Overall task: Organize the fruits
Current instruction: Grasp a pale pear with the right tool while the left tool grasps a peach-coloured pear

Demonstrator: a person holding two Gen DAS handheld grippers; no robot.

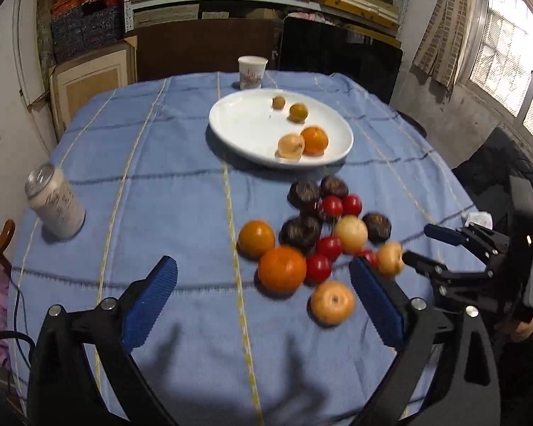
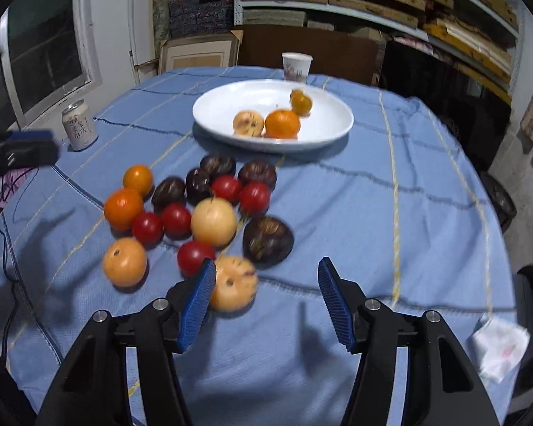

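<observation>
Loose fruit pile (image 2: 202, 213), frame centre, on blue-clothed bench (image 2: 391, 213). White plate (image 2: 209, 106) beyond, upper centre, holding four fruits. Right gripper (image 2: 266, 291): jaws wide, pale fruit (image 2: 236, 282) beside left jaw. Left gripper (image 1: 263, 305): jaws wide, empty.

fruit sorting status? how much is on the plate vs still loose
Done: four fruits sit on the plate. In hand: nothing; both hand-held grippers are open, the right one closing in on a pale fruit, the left hovering near the pile. Left: the pile of about fifteen fruits on the cloth.
</observation>
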